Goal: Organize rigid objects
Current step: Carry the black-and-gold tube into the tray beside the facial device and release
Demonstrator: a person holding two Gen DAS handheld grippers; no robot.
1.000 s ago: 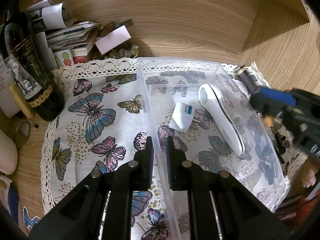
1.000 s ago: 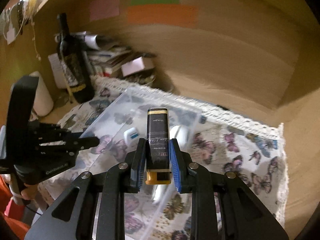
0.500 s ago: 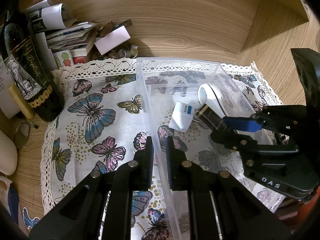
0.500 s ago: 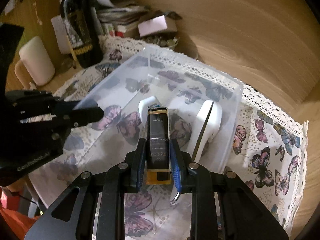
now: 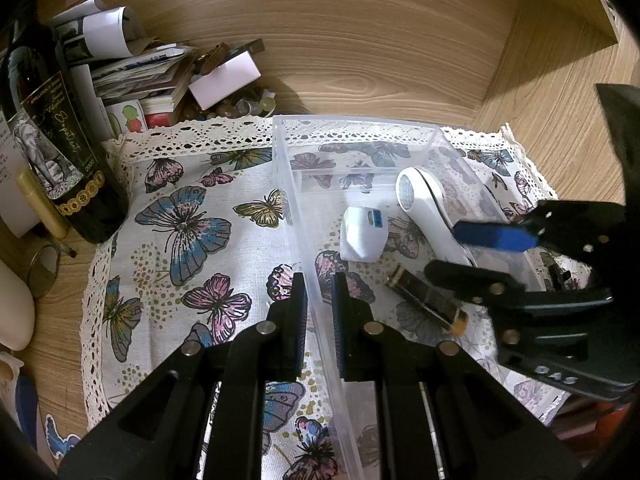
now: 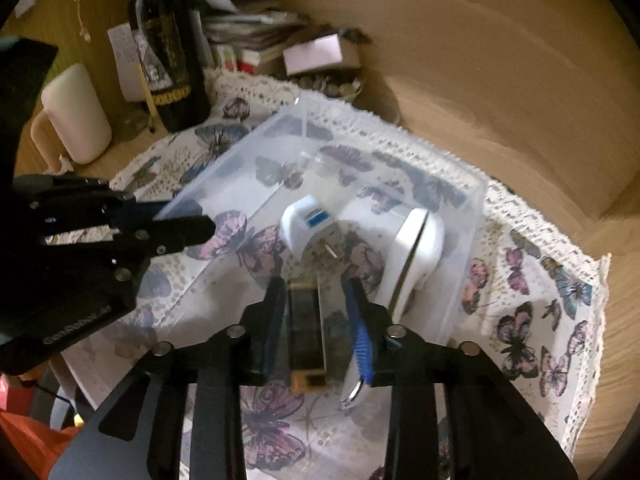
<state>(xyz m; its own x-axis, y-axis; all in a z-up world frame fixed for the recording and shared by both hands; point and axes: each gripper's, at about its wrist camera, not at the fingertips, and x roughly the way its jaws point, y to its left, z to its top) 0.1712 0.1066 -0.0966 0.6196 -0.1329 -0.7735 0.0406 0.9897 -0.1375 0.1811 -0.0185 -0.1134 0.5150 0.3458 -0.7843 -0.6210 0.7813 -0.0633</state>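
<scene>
Placing step, near done: the clear plastic bin [image 5: 360, 128] on the butterfly cloth [image 5: 192, 232] is pinched at its wall by the left tongs [image 5: 318, 300], while the right tongs [image 6: 316, 312], jaws just opening and no longer pressing, release the black-and-gold lighter [image 6: 306, 340] onto the bin floor beside the white handheld device [image 5: 424, 208] and the white plug adapter [image 5: 362, 234]. Next the right tongs likely must lift clear without nudging the lighter. Legible writing: 2020 on the wine bottle [image 5: 52, 128]; other labels are too small to read.

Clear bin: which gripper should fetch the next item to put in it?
Right. Its jaws have just been opening around the dark bottle, now lying inside the clear bin, so the right gripper is nearly free. The left gripper is clamped on the bin's wall, steadying it.
</scene>
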